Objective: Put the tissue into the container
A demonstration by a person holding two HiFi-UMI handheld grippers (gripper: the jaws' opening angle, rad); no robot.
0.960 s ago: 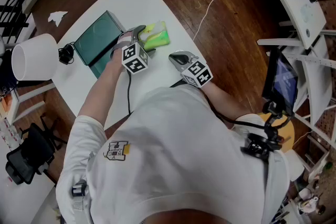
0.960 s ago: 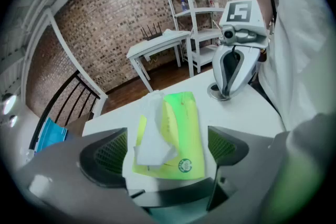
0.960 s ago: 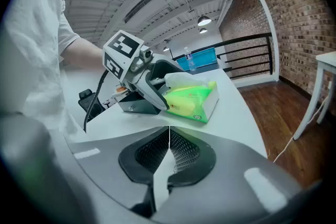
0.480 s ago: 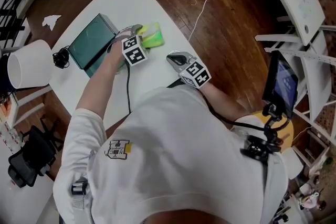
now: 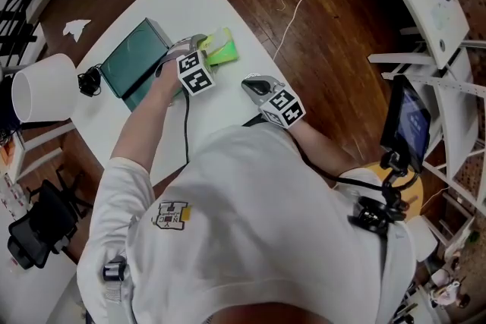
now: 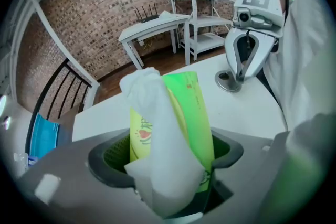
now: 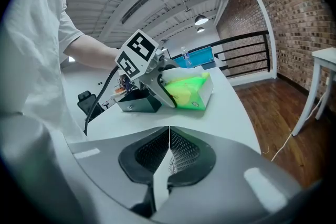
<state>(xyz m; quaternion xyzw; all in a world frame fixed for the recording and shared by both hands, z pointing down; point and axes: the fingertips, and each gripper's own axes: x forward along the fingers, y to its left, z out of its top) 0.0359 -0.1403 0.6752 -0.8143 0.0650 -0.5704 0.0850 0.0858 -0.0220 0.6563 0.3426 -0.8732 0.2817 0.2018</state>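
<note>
Table (image 5: 228, 4), white, carries all items. Container (image 5: 137, 61), a dark green box, lies just beside the tissue pack (image 5: 220, 48) on its left in the head view, close enough for a short transfer. The left gripper (image 6: 168, 186) is at the pack's top, its wide jaws closing on either side of the white tissue (image 6: 157, 128) that stands out of the pack's slot and has not yet been pulled free. The right gripper (image 7: 169, 152) rests on the table near the pack's right. Its jaws are together and empty, so it is probably idle.
</note>
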